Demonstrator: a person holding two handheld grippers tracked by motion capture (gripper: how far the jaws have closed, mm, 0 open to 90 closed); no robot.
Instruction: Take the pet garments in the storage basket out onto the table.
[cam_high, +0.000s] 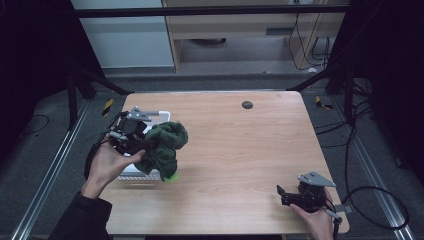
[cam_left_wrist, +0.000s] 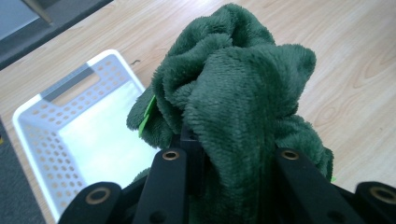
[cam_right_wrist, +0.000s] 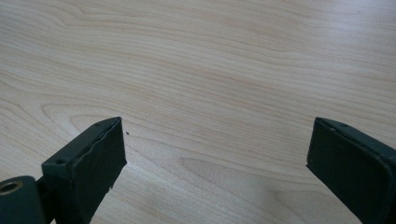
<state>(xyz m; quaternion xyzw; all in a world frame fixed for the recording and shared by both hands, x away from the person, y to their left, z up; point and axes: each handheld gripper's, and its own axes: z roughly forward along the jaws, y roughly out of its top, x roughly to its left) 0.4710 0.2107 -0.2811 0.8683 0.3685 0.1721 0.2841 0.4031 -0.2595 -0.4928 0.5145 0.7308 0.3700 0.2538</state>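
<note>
Dark green plush towel (cam_left_wrist: 243, 107), bunched into a thick wad, clamped between the jaws of my left gripper (cam_high: 145, 145). It bulges forward past the jaw tips, folds drooping below. Bright green tag on its edge. It hangs just beside the white perforated basket (cam_left_wrist: 46, 140).

This looks like a lab recording bay. The wooden table (cam_high: 235, 150) stands on grey carpet inside a black metal frame (cam_high: 210, 10). Beyond the table, loose cables (cam_high: 320, 47) hang by plain cabinets (cam_high: 235, 30).
</note>
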